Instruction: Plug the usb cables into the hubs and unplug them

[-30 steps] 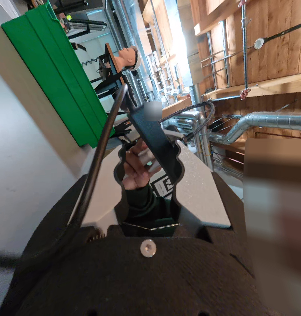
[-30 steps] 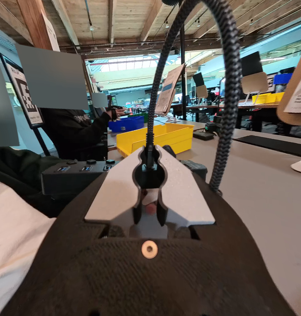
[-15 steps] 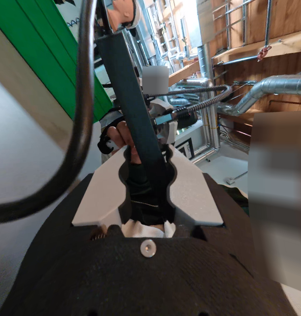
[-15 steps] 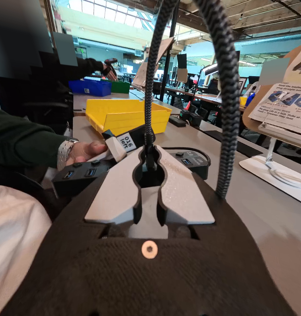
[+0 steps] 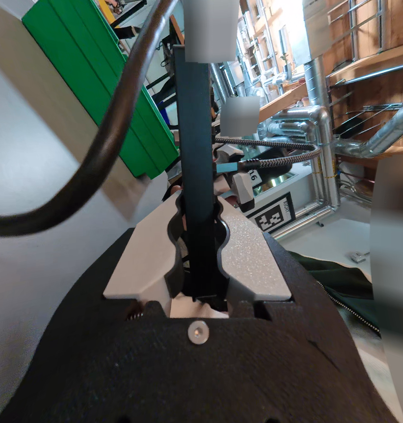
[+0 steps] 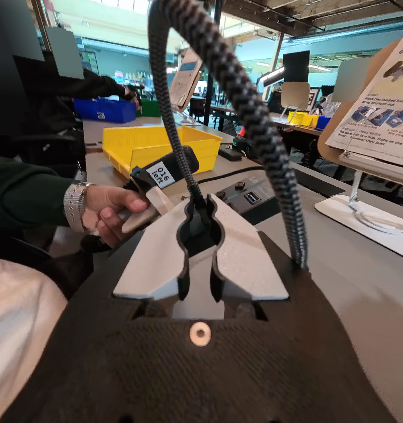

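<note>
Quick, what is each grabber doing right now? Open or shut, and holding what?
Left gripper: shut on the black hub.
Right gripper: shut on the plug of the braided cable.

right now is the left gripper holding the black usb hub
Yes, in the left wrist view the left gripper is shut on the black hub, which stands up between its fingers, the braided cable's plug at its side.
</note>
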Motion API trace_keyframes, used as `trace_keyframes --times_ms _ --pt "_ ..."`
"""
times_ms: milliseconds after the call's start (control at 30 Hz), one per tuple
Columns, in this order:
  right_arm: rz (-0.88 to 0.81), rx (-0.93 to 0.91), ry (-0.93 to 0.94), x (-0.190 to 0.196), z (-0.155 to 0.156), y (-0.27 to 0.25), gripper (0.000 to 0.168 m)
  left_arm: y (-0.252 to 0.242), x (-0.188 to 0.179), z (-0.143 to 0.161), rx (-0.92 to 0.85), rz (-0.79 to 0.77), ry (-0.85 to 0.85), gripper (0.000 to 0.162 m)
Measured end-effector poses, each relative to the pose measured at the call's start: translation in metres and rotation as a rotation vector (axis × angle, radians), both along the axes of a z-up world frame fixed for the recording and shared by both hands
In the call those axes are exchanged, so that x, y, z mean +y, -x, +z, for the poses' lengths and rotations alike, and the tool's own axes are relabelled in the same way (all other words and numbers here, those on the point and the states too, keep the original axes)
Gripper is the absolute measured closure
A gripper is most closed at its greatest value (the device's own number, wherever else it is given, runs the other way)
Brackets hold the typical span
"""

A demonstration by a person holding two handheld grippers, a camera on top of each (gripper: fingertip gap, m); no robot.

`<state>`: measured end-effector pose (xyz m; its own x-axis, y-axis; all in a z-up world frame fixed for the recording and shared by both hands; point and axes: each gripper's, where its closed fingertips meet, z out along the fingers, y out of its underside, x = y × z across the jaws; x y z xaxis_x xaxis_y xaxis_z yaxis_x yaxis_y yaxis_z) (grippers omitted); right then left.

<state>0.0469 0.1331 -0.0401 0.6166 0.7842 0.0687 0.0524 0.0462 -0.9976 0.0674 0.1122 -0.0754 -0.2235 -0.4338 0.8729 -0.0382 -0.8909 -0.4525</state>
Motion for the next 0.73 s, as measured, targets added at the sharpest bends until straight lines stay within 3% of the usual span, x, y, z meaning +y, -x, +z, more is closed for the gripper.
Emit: trace_keyframes --times_ms 200,400,533,733 --pt "0.024 0.206 0.074 0.003 0.011 -0.005 0.159 -0.003 0.0 0.008 -0.016 0.016 0.035 0.14" --pt "-0.09 -0.083 -0.061 0.004 0.001 -0.002 0.159 -0.005 0.006 -0.003 0.048 0.031 0.048 0.138" --pt "-0.118 -0.013 -0.03 0.007 0.007 -0.005 0.159 -0.006 0.011 0.001 0.062 0.09 -0.008 0.137" --pt "-0.147 -0.05 -0.093 0.003 0.014 -0.003 0.16 -0.007 0.015 -0.002 0.078 0.11 -0.022 0.137"
